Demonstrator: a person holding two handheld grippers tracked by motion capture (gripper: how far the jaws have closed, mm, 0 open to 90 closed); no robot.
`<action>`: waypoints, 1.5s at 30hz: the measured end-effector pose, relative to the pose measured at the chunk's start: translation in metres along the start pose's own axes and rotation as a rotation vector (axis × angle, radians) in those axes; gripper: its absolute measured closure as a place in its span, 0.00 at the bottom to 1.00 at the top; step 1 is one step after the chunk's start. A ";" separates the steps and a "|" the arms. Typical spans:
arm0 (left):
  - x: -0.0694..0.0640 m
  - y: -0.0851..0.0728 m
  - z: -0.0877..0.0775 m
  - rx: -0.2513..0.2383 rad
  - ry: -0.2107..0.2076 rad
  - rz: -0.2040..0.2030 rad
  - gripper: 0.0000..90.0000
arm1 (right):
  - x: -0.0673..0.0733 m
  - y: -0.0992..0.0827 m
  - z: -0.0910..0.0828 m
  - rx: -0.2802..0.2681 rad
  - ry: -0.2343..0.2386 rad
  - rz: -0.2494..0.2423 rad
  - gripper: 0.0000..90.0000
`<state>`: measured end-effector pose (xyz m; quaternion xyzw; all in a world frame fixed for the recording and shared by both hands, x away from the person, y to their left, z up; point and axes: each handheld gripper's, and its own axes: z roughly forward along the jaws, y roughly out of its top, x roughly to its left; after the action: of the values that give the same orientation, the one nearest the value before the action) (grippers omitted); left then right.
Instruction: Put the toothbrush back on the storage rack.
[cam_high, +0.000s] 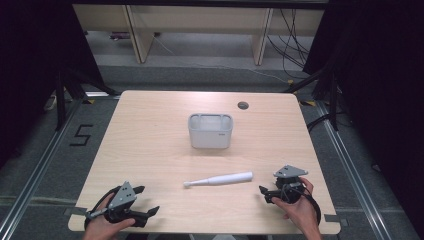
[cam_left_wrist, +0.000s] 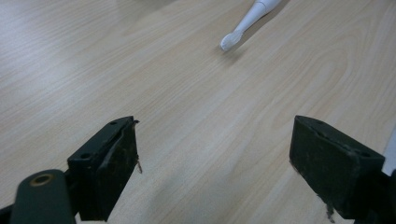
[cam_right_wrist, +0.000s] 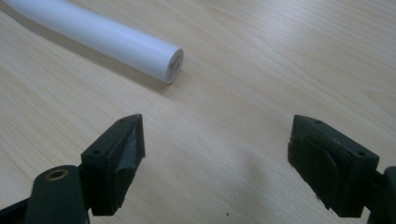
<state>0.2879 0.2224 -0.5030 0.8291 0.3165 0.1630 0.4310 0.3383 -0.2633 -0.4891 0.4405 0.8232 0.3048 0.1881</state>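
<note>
Lying flat on the wooden table (cam_high: 150, 145) was a white electric toothbrush (cam_high: 220, 179), roughly in the middle of the near half, brush head pointing toward the person's left and the fat handle end toward their right. Nothing was touching it. The left gripper (cam_high: 148, 200) sat near the front-left corner in the person's hand, jaws spread wide with just bare wood between them; from its own view the toothbrush head (cam_left_wrist: 229, 41) was up ahead, well apart from the jaws. The right gripper (cam_high: 265, 194) was over near the front-right, also held wide apart and gripping nothing. In the right gripper view the flat butt end of the handle (cam_right_wrist: 174, 65) was close, just off ahead of the left-hand jaw, but not between the jaws. Further back, about mid-table, stood a white rectangular bin (cam_high: 210, 131), upright, well clear of the toothbrush and both grippers.
</note>
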 end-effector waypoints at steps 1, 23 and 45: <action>0.000 0.000 0.000 0.000 0.000 0.000 0.16 | 0.000 0.000 0.000 0.000 0.000 0.000 0.22; 0.000 -0.001 0.000 -0.008 0.004 -0.007 0.16 | 0.007 0.012 0.003 0.016 0.055 -0.067 0.25; 0.000 -0.002 0.000 -0.005 0.009 -0.018 0.16 | 0.040 0.070 0.009 0.037 0.135 -0.315 0.36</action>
<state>0.2877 0.2231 -0.5045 0.8244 0.3255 0.1637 0.4332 0.3650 -0.1965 -0.4507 0.2879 0.8983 0.2853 0.1696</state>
